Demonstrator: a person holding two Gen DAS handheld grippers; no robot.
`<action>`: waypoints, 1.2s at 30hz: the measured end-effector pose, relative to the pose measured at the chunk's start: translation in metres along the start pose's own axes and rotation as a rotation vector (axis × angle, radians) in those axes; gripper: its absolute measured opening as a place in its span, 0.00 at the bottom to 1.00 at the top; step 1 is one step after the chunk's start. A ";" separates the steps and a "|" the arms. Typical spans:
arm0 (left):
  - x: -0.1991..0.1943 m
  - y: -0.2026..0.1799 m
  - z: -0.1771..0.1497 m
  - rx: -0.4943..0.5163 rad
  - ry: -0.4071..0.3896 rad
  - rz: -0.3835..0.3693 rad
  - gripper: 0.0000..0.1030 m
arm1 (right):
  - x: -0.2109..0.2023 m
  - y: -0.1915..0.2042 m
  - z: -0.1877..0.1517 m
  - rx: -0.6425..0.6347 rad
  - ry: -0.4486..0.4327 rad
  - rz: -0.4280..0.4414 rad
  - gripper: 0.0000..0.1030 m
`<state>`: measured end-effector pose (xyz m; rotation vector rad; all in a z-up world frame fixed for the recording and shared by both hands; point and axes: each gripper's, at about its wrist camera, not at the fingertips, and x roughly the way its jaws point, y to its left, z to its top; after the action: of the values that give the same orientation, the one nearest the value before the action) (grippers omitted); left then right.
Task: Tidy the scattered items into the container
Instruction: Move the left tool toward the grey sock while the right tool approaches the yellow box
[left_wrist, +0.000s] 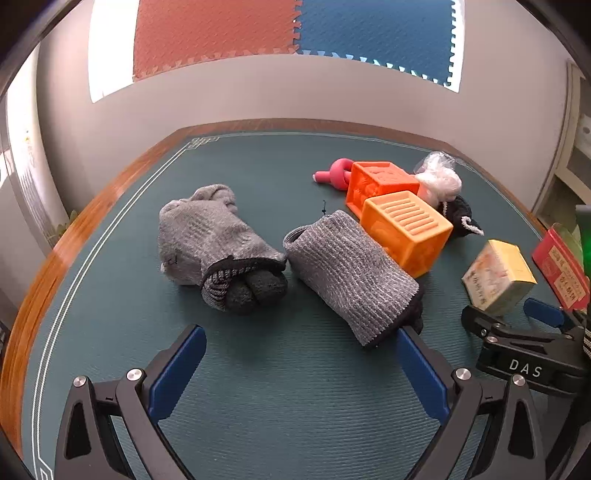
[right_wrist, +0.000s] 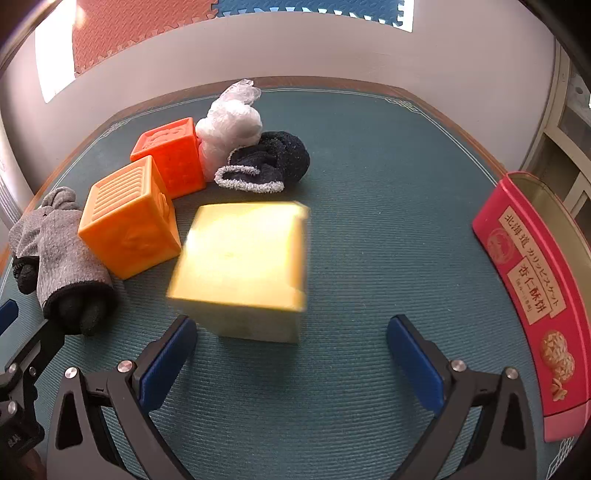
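Ribbed knit socks (left_wrist: 351, 273), ridged glossy plastic cubes (right_wrist: 129, 218), crinkly plastic bag (right_wrist: 229, 125), fuzzy dark sock (right_wrist: 273, 158), woven matt mat (right_wrist: 369, 184), glossy printed tin (right_wrist: 532, 291).

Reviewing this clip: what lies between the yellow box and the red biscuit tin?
Nothing: in the right wrist view only bare green mat separates the yellow box from the red biscuit tin.

Both views are evenly and brightly lit. Soft shadows are cast just beneath the grey socks (left_wrist: 221, 243) and the orange cube (right_wrist: 129, 218). Glare is seen on the wooden table edge (left_wrist: 48, 258) at the left. The yellow box (right_wrist: 240, 266) is smeared by motion blur in the right wrist view. Straight lines are bent by the fisheye, and the corners are darkened.
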<state>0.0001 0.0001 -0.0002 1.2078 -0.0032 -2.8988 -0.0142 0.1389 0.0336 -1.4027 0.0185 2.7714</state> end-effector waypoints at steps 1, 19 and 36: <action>0.000 0.000 -0.001 -0.007 0.003 -0.003 0.99 | 0.000 0.000 0.000 0.000 0.000 0.000 1.00; 0.012 0.037 -0.018 -0.107 0.064 -0.005 0.99 | 0.001 -0.001 0.000 0.004 0.000 0.005 1.00; 0.005 0.022 -0.036 -0.111 0.072 -0.044 0.99 | 0.009 -0.005 0.008 0.008 -0.001 -0.003 1.00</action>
<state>0.0222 -0.0219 -0.0296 1.3078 0.1845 -2.8468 -0.0258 0.1440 0.0309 -1.3983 0.0280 2.7668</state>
